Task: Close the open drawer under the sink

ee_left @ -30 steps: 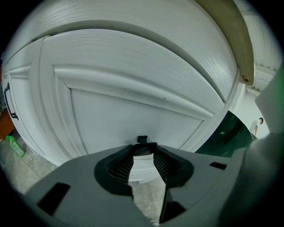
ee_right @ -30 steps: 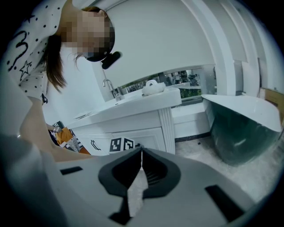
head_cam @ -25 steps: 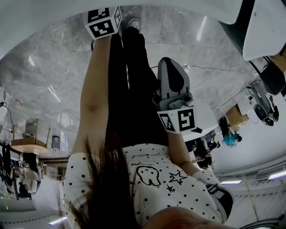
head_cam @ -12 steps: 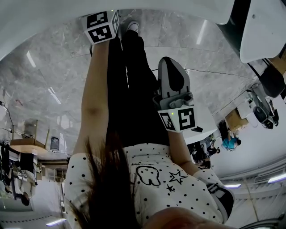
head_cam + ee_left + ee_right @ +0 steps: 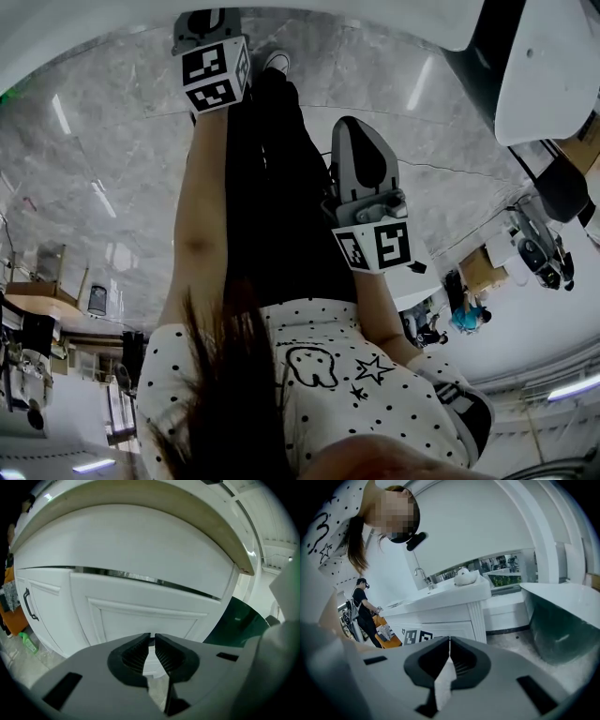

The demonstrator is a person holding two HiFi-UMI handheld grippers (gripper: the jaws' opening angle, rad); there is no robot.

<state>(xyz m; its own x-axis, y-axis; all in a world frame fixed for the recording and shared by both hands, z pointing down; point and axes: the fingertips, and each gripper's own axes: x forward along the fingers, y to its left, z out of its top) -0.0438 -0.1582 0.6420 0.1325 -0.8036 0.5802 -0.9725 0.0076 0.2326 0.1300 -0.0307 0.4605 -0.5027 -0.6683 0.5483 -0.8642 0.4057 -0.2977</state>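
Counting what shows: two grippers, one drawer, one dark door handle, one green bottle, one faucet, two square markers and one other person.

Your left gripper [image 5: 150, 640] has just been closing its jaws. They stand a thin slit apart with nothing between them, so it is released. In the left gripper view the drawer [image 5: 140, 616] is the white panelled front at 12 o'clock of the jaws, apart from them. A dark slit runs along its top edge, below the tabletop [image 5: 232, 550]. The door handle [image 5: 28, 604] sits at 9 o'clock. The green bottle [image 5: 28, 643] lies on the floor at 8 o'clock.

Your right gripper [image 5: 449, 641] is clenched, tips meeting on nothing. In the right gripper view the faucet [image 5: 423, 577] stands at 11 o'clock. The two square markers [image 5: 417, 636] sit on the cabinet just above the jaws, and the other person [image 5: 363, 606] stands at 9 o'clock.

In the head view your left forearm [image 5: 202, 206] reaches toward 12 o'clock, its marker cube [image 5: 216, 75] at the far end. The right gripper hangs near 3 o'clock of centre, pointing the same way. Grey marble floor [image 5: 103, 169] lies under both.
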